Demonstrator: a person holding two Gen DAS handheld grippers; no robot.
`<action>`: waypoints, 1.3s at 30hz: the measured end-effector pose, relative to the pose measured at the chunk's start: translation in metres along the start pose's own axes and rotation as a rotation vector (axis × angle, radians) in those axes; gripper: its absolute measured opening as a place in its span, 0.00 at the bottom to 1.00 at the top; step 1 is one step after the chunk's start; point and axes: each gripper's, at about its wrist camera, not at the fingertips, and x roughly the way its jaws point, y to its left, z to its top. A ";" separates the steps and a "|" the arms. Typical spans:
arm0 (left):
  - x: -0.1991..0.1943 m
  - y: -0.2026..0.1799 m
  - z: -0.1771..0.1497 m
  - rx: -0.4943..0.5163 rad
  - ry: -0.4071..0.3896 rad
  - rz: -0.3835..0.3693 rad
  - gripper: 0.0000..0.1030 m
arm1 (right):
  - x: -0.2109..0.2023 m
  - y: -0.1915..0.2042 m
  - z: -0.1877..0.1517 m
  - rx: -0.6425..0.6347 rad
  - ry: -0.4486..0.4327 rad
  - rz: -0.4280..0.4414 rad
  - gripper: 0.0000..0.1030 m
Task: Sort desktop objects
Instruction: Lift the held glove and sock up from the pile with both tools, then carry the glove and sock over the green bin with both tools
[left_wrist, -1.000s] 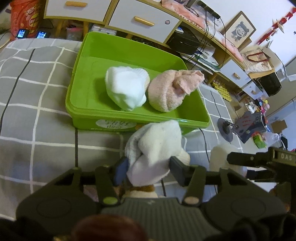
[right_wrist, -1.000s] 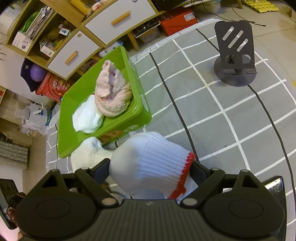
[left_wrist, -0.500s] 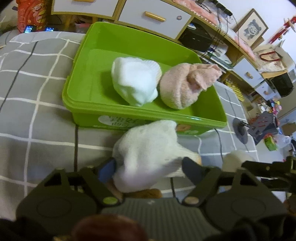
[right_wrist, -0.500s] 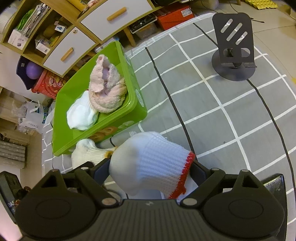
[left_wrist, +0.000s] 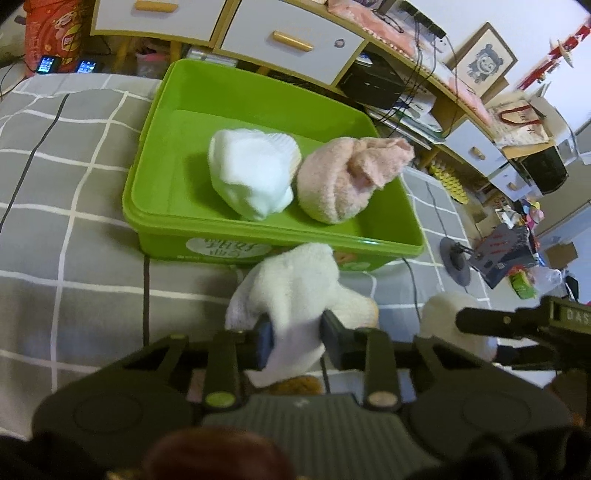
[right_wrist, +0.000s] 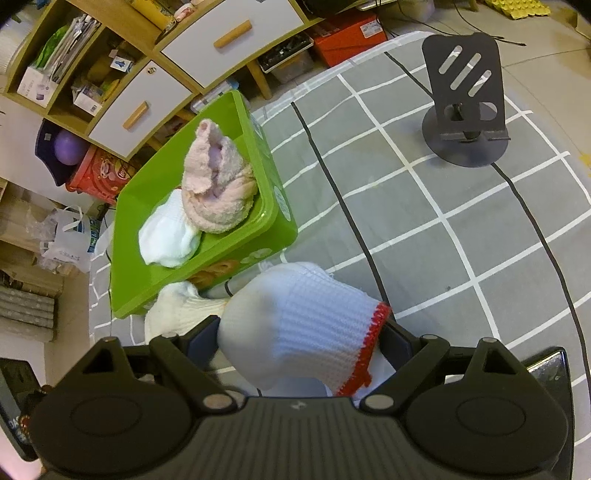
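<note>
Left claw (left_wrist: 294, 341) clamped on a cream sock (left_wrist: 295, 291), fingers pinching its lower fold, bulk of it bulging up ahead of the tips. Dead ahead of that claw, touching or just short of the sock: green bin (left_wrist: 207, 229) on the grey checked cloth (left_wrist: 74, 206). Inside the bin, ahead and slightly left, a white bundle (left_wrist: 251, 173); ahead and right, a pink bundle (left_wrist: 343, 181), the two pressed together. Off to the right of the left claw, near it, part of the other tool and a white lump it carries (left_wrist: 443, 314). Further right and ahead, a dark stand (left_wrist: 480, 254) on the cloth. Beyond the bin, drawers (left_wrist: 288, 37).

Right claw (right_wrist: 297, 341) shut on a white glove (right_wrist: 295, 325) with a red cuff edge, fingers (right_wrist: 397, 345) spread wide around its bulk, cuff toward the right finger. Ahead and left of this claw, the green bin (right_wrist: 280, 206) with pink bundle (right_wrist: 218, 195) and white bundle (right_wrist: 166, 236) in it. Just left of the glove, close against the bin's near corner, the cream sock (right_wrist: 181, 310). Far ahead and right, well apart, the dark stand (right_wrist: 463, 107) upright on the cloth (right_wrist: 443, 240). Shelves and drawers (right_wrist: 147, 81) ahead left, past the bin.
</note>
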 end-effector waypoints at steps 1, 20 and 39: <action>-0.002 -0.001 0.000 0.002 -0.002 -0.002 0.24 | -0.001 0.000 0.000 0.002 -0.002 0.002 0.87; -0.045 -0.015 0.011 -0.010 -0.107 -0.095 0.20 | -0.031 0.019 0.017 0.044 -0.095 0.102 0.87; -0.062 0.023 0.086 -0.122 -0.263 0.035 0.20 | -0.032 0.083 0.073 -0.026 -0.182 0.201 0.87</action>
